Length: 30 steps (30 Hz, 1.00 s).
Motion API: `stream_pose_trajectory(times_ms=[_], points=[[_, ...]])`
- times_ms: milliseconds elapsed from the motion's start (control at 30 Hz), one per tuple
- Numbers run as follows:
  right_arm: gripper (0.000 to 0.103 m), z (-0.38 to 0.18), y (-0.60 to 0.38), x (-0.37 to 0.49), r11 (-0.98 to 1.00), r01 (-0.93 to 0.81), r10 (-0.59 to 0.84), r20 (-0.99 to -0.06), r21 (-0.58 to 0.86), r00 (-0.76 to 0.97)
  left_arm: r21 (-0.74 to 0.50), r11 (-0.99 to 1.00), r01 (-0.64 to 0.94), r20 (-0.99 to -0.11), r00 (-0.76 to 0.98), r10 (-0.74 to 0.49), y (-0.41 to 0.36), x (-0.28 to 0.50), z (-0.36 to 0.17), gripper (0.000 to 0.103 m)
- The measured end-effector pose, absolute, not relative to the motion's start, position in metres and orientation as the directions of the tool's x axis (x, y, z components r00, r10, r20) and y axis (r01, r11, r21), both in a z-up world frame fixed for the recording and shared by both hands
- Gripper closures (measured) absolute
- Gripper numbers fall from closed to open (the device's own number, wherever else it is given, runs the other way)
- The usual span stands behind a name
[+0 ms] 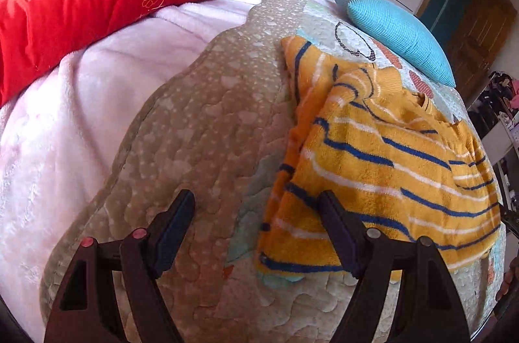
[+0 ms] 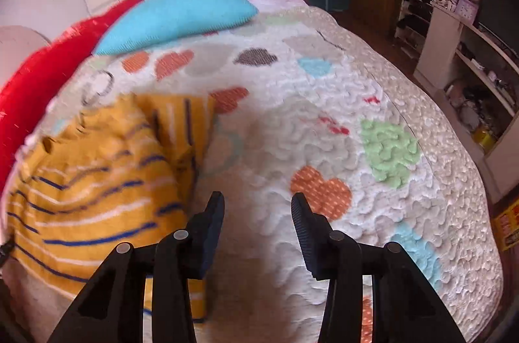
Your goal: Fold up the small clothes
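Both grippers, left gripper (image 1: 256, 223) and right gripper (image 2: 258, 219), stand with jaws apart and hold nothing, above the quilt (image 2: 324, 122) beside the striped yellow garment (image 1: 389, 168).

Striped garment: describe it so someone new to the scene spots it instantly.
Start at the bed, covered by a quilted spread printed with coloured hearts. Below the turquoise pillow lies the garment, rumpled on the spread. It is the only mustard-yellow fabric there, crossed by navy and white stripes.

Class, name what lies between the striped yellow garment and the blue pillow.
Only bare heart-patterned quilt separates the garment from the pillow, in the right wrist view.
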State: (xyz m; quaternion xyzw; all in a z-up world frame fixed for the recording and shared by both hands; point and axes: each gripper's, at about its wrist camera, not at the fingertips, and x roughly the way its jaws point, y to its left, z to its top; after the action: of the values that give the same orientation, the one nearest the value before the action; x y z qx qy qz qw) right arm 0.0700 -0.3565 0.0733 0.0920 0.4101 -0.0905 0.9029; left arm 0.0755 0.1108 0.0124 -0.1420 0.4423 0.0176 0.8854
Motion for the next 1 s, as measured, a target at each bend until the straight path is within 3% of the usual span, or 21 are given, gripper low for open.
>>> stream_pose_trajectory(times_ms=[100,200,300,367,467,600,767,1000], points=[[0.056,0.098,-0.325,0.076,0.977,0.095,0.070,-0.707,0.191,0.703,-0.255,0.955,-0.149,-0.771,0.628,-0.108,0.112,0.071,0.011,0.025],[0.056,0.090,-0.289,0.106,0.953,-0.041,0.259,-0.732,0.301,0.630,-0.263,0.955,-0.139,-0.757,0.644,-0.114,0.112,0.068,0.010,0.025],[0.056,0.063,-0.272,0.150,0.968,-0.011,0.214,-0.806,0.249,0.553,-0.275,0.952,-0.132,-0.755,0.643,-0.128,0.112,0.067,0.009,0.024],[0.057,0.042,-0.278,0.180,0.986,0.099,0.068,-0.858,0.137,0.509,-0.290,0.949,-0.127,-0.751,0.644,-0.144,0.114,0.067,0.010,0.024],[0.059,0.049,-0.283,0.195,0.971,0.208,-0.004,-0.860,0.119,0.510,-0.350,0.928,-0.127,-0.737,0.649,-0.190,0.126,0.064,0.014,0.024],[0.057,0.096,-0.222,0.177,0.990,0.047,0.075,-0.778,0.133,0.624,-0.426,0.894,-0.139,-0.701,0.675,-0.229,0.152,0.054,0.025,0.024],[0.057,0.092,-0.117,0.171,0.963,-0.222,0.253,-0.806,0.155,0.536,-0.443,0.875,-0.197,-0.676,0.714,-0.182,0.182,0.041,0.036,0.024],[0.057,0.034,-0.020,0.206,0.955,-0.297,0.134,-0.883,-0.006,0.449,-0.446,0.859,-0.250,-0.678,0.721,-0.142,0.212,0.035,0.036,0.024]])
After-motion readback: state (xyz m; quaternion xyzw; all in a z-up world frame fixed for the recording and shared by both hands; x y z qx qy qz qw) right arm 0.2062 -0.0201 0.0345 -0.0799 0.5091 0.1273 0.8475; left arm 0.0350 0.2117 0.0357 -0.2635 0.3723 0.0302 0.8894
